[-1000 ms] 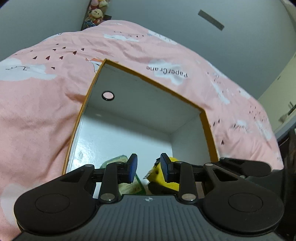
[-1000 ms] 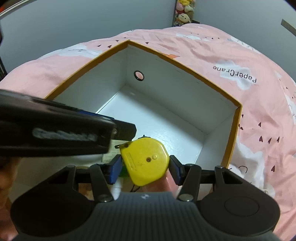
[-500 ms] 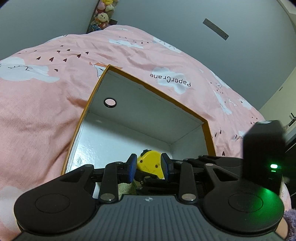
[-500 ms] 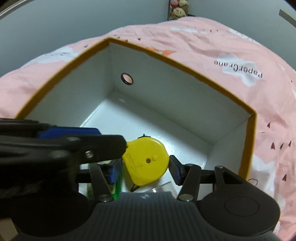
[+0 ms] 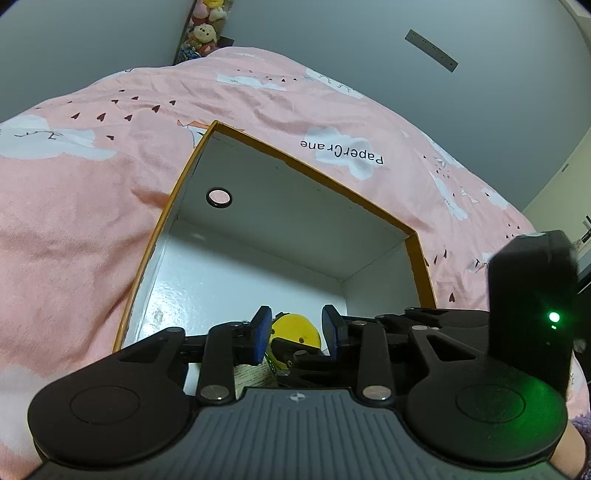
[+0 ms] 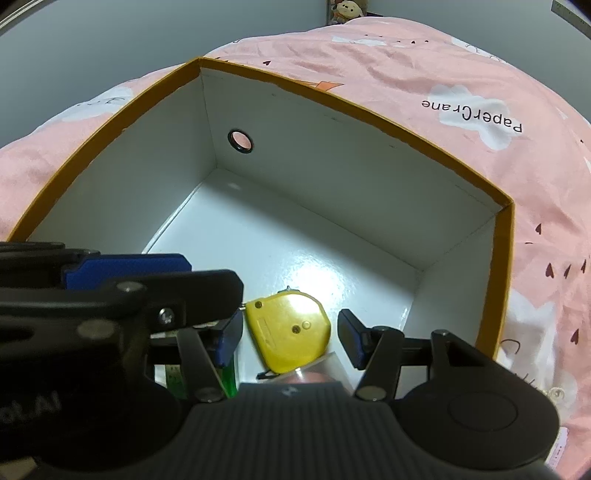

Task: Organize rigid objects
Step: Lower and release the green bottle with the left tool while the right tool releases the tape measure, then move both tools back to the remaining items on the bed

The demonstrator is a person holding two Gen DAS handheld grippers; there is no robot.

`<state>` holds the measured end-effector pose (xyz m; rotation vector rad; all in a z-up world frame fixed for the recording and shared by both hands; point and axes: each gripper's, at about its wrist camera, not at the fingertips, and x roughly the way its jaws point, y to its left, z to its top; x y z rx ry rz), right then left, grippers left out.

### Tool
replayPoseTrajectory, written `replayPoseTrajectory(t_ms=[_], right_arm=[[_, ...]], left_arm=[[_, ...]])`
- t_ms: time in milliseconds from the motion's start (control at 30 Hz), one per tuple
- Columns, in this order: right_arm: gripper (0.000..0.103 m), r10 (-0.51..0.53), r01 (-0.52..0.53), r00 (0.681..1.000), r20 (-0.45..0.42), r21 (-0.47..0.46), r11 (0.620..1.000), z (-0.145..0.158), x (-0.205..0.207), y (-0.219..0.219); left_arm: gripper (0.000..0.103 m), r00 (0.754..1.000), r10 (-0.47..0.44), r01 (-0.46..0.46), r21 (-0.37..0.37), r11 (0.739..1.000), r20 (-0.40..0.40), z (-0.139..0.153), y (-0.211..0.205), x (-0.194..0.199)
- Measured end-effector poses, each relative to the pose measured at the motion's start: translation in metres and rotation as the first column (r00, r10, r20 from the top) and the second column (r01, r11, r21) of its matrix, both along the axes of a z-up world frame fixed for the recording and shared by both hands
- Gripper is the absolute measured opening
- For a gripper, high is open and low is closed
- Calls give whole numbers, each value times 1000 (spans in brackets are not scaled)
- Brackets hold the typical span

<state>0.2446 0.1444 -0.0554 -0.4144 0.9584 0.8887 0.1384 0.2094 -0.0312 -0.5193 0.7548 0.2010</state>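
Observation:
A yellow tape measure (image 6: 290, 330) lies on the white floor of an orange-rimmed cardboard box (image 6: 354, 114), near its front. My right gripper (image 6: 290, 338) is open, its blue pads apart on either side of the tape measure without touching it. My left gripper (image 5: 295, 332) is open and empty above the box's front; through its gap the tape measure (image 5: 295, 330) shows below. In the right wrist view the left gripper's fingers (image 6: 125, 271) cross the left side. A green item (image 6: 231, 380) and a printed packet (image 5: 253, 374) lie at the box's front, mostly hidden.
The box (image 5: 306, 170) sits on a pink printed bedspread (image 5: 92, 192). A round grommet hole (image 6: 241, 141) is in the box's far wall. Grey walls stand behind, with plush toys (image 5: 205, 33) at the far corner.
My right gripper went down into the box and opened, letting go of the yellow tape measure, which now rests on the box floor. My left gripper stayed open above the front edge.

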Motion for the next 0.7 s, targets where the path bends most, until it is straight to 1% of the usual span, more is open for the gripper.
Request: replayPoseTrajectory(t_ms=[67,133,233,367,433,500,567,700], right_arm=[[57,0,0,1000,15,8,1000,5,-5,-6],[57,-2,1,1000,25,22,1000,11,-10,-12],[57,-6,3,999,48,49,999,22,-20,-25],[57,-23,15,996,85,94,996,40,-38,-51],[57,-37,24,993,110,117,993,50,-45,-64],[58,-59,39,989,132,148,988,60,-51,-81],[65,-98,70,983,157,173,982,69,-58,-100],[66,-198,159,963,186,205,966,81,-63,-144]], left_arm=[[41,1000,6,-6,3,1000,8,3,-2,-3],[41,1000,10,-11,29,1000,25,9,-9,-7],[41,997,7,-11,49,999,71,19,-20,-12],[41,992,-13,4,67,998,124,34,-34,-18],[43,989,-30,17,88,996,145,40,-42,-20],[45,985,-51,36,100,994,162,44,-50,-22],[46,981,-83,67,101,993,173,46,-60,-21],[46,976,-137,118,114,986,169,45,-82,-19]])
